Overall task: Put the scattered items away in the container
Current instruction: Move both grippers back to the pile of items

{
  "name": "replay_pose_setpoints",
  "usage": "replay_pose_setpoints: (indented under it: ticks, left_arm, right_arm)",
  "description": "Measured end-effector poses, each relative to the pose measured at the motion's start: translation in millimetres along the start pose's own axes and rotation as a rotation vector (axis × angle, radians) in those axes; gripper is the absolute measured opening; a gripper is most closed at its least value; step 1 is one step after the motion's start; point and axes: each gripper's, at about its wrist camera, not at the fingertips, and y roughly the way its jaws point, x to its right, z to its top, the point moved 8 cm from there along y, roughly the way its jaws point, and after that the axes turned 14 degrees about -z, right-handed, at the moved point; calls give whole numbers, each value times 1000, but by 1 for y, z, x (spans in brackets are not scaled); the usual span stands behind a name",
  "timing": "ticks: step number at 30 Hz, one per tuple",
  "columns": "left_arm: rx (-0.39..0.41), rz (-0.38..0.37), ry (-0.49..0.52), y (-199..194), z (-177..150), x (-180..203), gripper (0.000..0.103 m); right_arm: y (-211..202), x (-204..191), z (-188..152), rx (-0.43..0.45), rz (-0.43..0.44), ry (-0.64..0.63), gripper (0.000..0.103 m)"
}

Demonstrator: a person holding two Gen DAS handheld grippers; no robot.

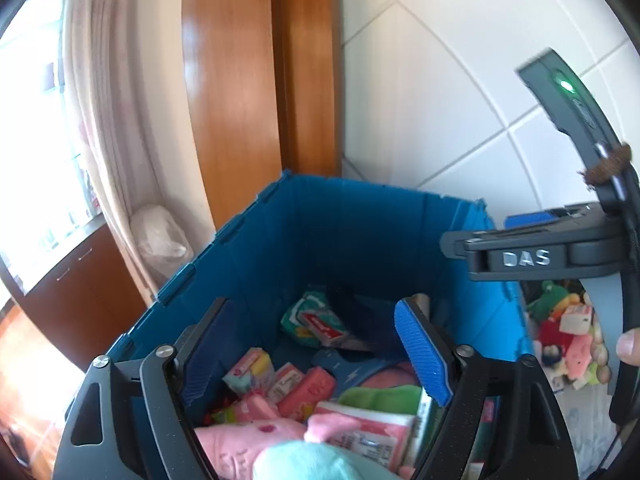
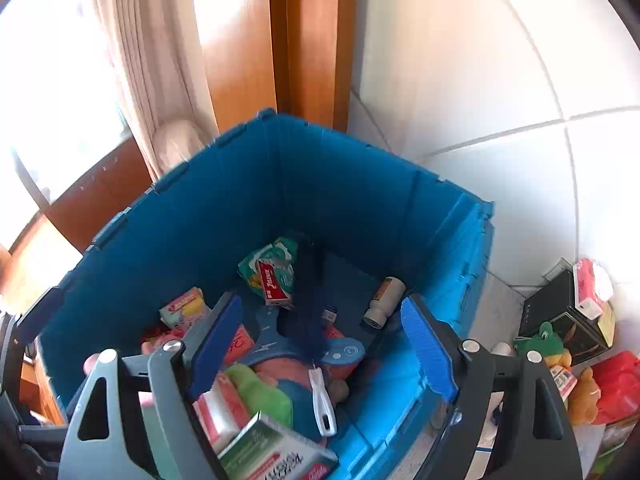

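Observation:
A blue folding crate (image 1: pixel 256 240) stands on the pale floor, partly filled with small packs, boxes and soft toys. My left gripper (image 1: pixel 316 352) hangs open over it with nothing between its blue pads. A pink plush (image 1: pixel 248 436) and a teal plush (image 1: pixel 304 460) lie just below it. My right gripper (image 2: pixel 320 344) is also open above the crate (image 2: pixel 192 216), empty. Under it lie a white brush (image 2: pixel 322 404), a green-and-white box (image 2: pixel 276 452) and a small bottle (image 2: pixel 384 300). Loose items (image 2: pixel 560 344) remain on the floor to the crate's right.
The floor pile holds a green frog plush (image 2: pixel 540 344), a black box (image 2: pixel 568 320) and a red container (image 2: pixel 616 384). A wooden door frame (image 1: pixel 304 80) and a curtain (image 1: pixel 108 100) stand behind the crate. A thumb (image 1: pixel 630 346) shows at the right edge.

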Motion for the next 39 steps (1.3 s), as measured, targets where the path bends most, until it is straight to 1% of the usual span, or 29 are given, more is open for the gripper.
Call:
replay_pose_setpoints:
  ticks: [1,2,4,7,9,11,13,17,20,22,24,26,27,29,31,33,36,39]
  left_arm:
    - [13,-7,-1,-6,-1,2,86]
    - [29,-17,-3,-13,-3,5,88]
    - [52,-29,-1,-25,-8,12,91]
    - [80,-36,11,-39,-15,24,99]
    - [104,-50,22,-49,-23,37,101]
    - [111,-82,28,-56,-30,53,101]
    - [112,-136,53,-61,-34,78,101]
    - [132,-216,119,-71,-38,132,101]
    - [119,-284,141,-72,-45,174,101]
    - [113,-316,163,-69,-53,206,101]
    - [93,-335,184,-65,-65,234,101]
    - [81,-348,200,-58,-75,260,101]
    - [69,-349,209,-50,-83,277,101]
    - [40,-346,209,-35,-96,299,101]
    - [-13,-336,196,-12,-115,324,101]
    - [-60,-316,181,11,-132,339,101]
    - [-123,-274,172,44,-158,353,101]
    - [-177,-238,172,71,-182,358,101]
  right_arm:
    - [-8,5,-5,18,5,16,94]
    - [-15,10,-10,33,13,31,103]
    - [-29,16,-23,59,34,60,103]
    - [-52,26,-47,103,67,98,103]
    - [-66,35,-64,132,82,125,103]
    - [-78,46,-86,146,95,162,103]
    - [-87,61,-112,145,108,210,103]
    - [-105,112,-164,152,49,316,103]
    - [-119,156,-200,166,2,399,103]
    - [-124,186,-226,169,-32,445,103]
    - [-123,217,-252,153,-77,479,103]
    - [-114,244,-275,119,-106,506,103]
    - [-110,256,-285,104,-112,515,103]
    - [-99,285,-305,77,-115,535,103]
    - [-89,308,-326,55,-100,545,103]
    - [-75,330,-347,27,-76,547,103]
    - [-45,358,-376,-30,-39,542,103]
    - [-17,378,-397,-89,-16,569,103]
